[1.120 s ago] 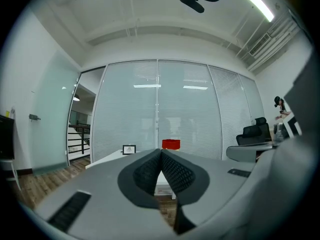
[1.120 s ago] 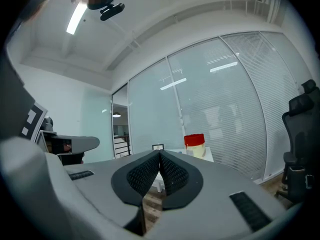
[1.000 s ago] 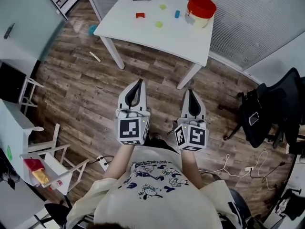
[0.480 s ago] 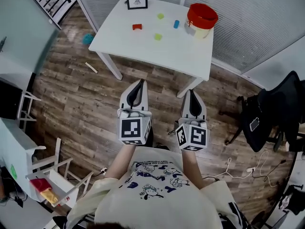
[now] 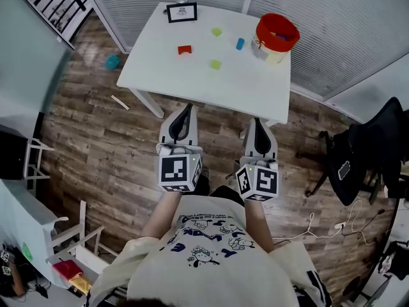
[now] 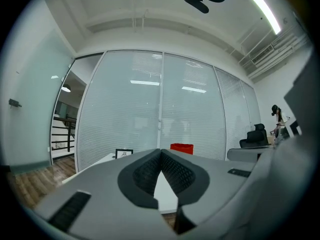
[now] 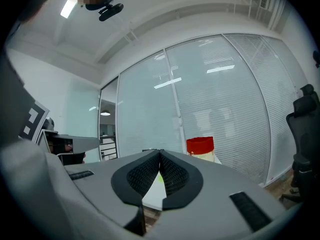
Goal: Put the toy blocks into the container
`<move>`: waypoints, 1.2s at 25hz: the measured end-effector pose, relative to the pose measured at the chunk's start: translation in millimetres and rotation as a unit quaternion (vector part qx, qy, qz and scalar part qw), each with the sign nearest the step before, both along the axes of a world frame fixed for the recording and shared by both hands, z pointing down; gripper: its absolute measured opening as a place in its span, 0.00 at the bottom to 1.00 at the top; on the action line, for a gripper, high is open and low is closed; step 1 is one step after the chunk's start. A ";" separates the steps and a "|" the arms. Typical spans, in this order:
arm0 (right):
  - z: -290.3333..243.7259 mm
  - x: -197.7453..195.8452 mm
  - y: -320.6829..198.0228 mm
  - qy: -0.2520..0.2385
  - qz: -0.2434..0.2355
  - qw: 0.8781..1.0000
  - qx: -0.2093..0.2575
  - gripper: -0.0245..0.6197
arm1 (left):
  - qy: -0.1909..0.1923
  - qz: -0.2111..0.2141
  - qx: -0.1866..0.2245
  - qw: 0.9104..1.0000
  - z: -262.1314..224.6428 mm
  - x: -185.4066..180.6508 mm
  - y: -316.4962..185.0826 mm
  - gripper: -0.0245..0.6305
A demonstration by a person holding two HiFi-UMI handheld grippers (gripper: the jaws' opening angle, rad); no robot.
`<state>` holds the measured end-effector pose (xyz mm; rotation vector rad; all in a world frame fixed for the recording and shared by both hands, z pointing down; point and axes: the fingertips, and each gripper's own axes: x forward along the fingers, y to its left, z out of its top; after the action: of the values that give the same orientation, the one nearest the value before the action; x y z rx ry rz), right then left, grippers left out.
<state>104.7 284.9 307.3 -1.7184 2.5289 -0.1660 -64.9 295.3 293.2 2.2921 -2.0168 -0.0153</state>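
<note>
On the white table (image 5: 230,82) lie a red block (image 5: 185,50), two green blocks (image 5: 216,64) (image 5: 216,32) and a blue block (image 5: 240,43). The red-rimmed container (image 5: 277,36) stands at the table's far right corner, with something blue inside; it also shows as the red container (image 7: 200,145) in the right gripper view and the red container (image 6: 181,148) in the left gripper view. My left gripper (image 5: 186,110) and right gripper (image 5: 256,123) are both shut and empty, held level side by side just short of the table's near edge.
A small framed picture (image 5: 181,12) stands at the table's far left. On the wooden floor lie a teal object (image 5: 113,61) and a stick (image 5: 119,102). A black office chair (image 5: 367,152) is at right, cables (image 5: 332,226) beside it, and white furniture (image 5: 38,222) at left.
Both grippers and the person have moved toward the table, which now lies closer below in the head view. The jaws have stayed shut.
</note>
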 end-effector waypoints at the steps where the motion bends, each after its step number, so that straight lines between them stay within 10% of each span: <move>1: 0.3 -3.5 -3.8 0.000 0.001 1.000 0.000 0.08 | 0.001 0.002 -0.001 1.000 1.0 -3.4 -4.4 0.09; 30: 17.3 -5.2 -141.0 0.018 0.000 0.999 -0.027 0.08 | 0.019 0.000 -0.039 0.999 29.0 -7.4 -141.8 0.09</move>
<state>99.5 143.9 324.6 -1.7561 2.5740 -0.2082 -72.3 153.5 322.2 2.2279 -1.9626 0.0212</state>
